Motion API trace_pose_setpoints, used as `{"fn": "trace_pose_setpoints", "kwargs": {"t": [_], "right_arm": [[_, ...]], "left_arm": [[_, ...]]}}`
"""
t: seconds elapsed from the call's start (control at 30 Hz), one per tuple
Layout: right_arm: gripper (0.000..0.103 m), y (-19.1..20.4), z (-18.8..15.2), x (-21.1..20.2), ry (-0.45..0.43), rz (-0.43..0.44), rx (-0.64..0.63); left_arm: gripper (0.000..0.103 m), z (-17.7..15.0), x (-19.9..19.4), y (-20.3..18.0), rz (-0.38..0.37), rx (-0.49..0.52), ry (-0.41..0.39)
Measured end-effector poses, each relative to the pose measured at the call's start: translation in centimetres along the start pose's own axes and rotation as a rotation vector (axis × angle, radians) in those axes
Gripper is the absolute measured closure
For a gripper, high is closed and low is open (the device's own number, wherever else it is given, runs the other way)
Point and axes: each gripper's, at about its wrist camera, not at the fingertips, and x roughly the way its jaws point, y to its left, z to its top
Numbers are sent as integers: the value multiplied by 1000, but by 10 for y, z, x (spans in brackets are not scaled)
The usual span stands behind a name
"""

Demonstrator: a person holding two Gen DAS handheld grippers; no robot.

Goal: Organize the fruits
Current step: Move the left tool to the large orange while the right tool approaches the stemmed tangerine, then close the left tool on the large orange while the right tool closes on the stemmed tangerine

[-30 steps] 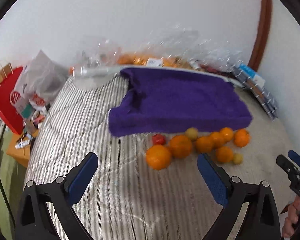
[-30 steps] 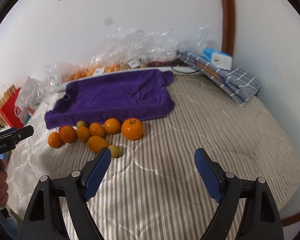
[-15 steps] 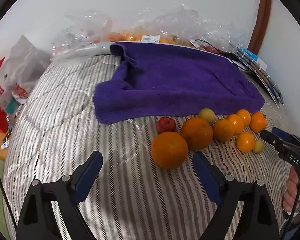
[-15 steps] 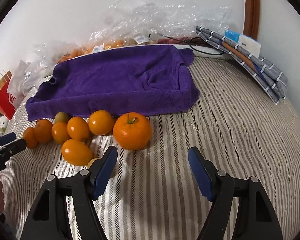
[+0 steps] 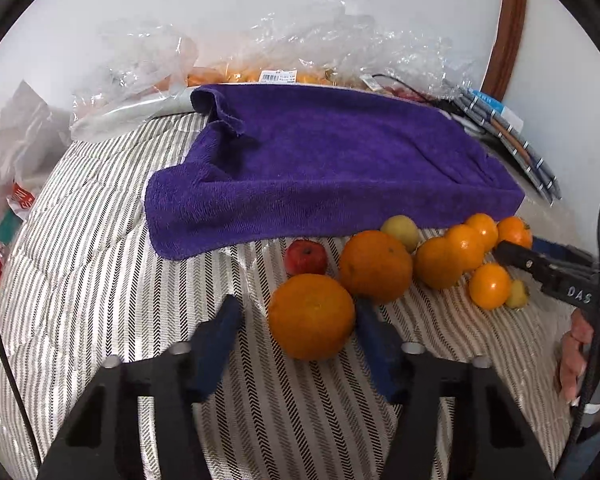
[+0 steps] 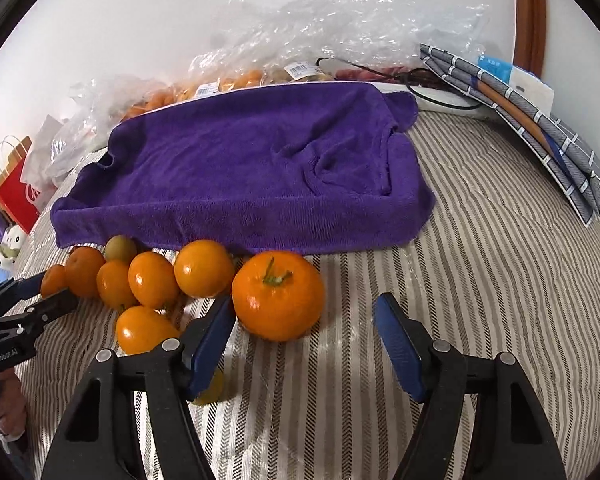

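A row of fruit lies on the striped bed in front of a purple towel. In the left wrist view my left gripper is open, its pads on either side of a large orange, the right pad close to it. A second large orange, a small red fruit and smaller oranges lie behind. In the right wrist view my right gripper is open just in front of a stemmed orange. A small yellow fruit is partly hidden under its left finger. Smaller oranges lie to the left.
The purple towel covers a raised tray-like shape. Plastic bags of fruit lie against the wall behind it. Folded grey cloth is at the right, a red paper bag at the left bed edge.
Both grippers have moved forward and down toward the fruit. The left jaws have narrowed around the large orange. The right gripper has neared the stemmed orange.
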Motion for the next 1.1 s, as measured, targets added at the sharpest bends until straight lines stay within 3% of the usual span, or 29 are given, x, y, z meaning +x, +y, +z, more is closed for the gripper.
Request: {"fn": "trace_pose_setpoints", "kwargs": {"t": [0.03, 0.1, 0.2, 0.33, 0.6, 1.1], "right_arm": [[32, -1, 0, 0, -3, 8, 5], [36, -3, 1, -1, -9, 26, 20], [50, -6, 0, -3, -17, 55, 28], [59, -3, -1, -4, -19, 67, 12], [59, -4, -6, -15, -54, 103, 22], [58, 3, -2, -4, -15, 14, 2]], "left_arm": [[64, 2, 1, 1, -29, -14, -3], [64, 1, 1, 2, -40, -29, -6], [65, 2, 1, 2, -48, -37, -8], [65, 0, -1, 9, -53, -73, -19], [65, -3, -8, 20, -64, -125, -58], [65, -4, -13, 22, -64, -140, -76]]}}
